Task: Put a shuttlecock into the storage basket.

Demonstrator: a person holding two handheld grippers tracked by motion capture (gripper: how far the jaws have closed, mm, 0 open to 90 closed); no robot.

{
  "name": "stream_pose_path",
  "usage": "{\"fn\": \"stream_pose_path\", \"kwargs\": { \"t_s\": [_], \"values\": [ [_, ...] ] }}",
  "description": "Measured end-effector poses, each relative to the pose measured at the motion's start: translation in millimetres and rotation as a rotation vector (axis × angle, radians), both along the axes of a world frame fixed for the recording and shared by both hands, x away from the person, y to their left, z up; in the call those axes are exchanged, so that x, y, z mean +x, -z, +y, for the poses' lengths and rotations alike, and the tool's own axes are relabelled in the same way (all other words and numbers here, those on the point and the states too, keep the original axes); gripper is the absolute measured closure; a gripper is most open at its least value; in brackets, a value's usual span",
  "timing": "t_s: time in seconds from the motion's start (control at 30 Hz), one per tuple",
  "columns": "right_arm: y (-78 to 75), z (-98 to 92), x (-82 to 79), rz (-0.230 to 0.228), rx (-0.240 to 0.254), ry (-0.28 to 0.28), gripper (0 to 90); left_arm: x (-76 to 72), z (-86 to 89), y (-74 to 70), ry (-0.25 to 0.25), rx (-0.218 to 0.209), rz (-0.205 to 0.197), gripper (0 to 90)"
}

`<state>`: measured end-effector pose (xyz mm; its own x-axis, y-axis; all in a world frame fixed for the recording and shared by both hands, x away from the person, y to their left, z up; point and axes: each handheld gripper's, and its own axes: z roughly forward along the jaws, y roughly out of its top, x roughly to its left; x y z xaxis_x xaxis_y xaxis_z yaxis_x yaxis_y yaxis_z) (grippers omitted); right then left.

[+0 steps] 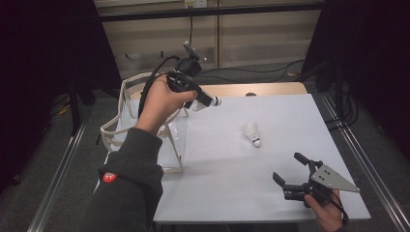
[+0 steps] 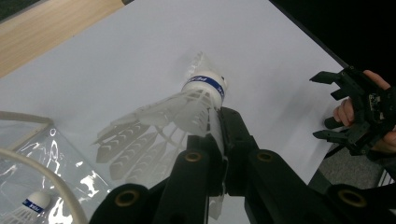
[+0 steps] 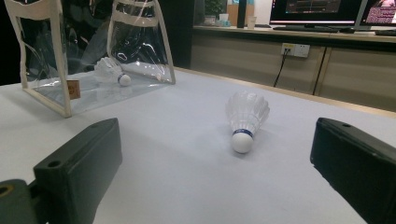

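left gripper [image 1: 207, 100] fingers clamp a shuttlecock [image 2: 187, 109] — above the clear bag [image 1: 145, 130].

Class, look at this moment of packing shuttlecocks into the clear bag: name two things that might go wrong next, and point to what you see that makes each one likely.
1. The left gripper pinches the held shuttlecock by its thin feathers, so they might bend, or it might slip free.
2. The clear bag looks soft, with a drooping rim, so the shuttlecock might catch on it and land outside.
3. The loose shuttlecock lies on its side before the open right gripper; a nudge might roll it away.
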<state>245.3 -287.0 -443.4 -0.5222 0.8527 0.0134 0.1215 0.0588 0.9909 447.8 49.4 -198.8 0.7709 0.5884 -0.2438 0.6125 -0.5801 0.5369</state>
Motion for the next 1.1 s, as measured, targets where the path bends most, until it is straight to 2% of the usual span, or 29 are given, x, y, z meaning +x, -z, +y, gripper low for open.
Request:
{"fn": "stream_pose_path", "kwargs": {
  "t_s": [0.17, 0.93, 1.1],
  "values": [
    [-0.1, 0.3, 0.1, -0.004, 0.001, -0.001, 2.1, 0.9, 3.5, -0.2, -0.02, -0.011, -0.001, 89.1],
    [-0.4, 0.1, -0.2, -0.005, -0.002, -0.003, 2.1, 4.0, 19.0, -6.5, -0.047, -0.004, -0.014, 89.1],
    [-0.4, 0.0, -0.4, -0.003, -0.001, 0.002, 2.1, 4.7, 25.3, -7.9, -0.072, -0.017, -0.021, 89.1]
  ]
}}
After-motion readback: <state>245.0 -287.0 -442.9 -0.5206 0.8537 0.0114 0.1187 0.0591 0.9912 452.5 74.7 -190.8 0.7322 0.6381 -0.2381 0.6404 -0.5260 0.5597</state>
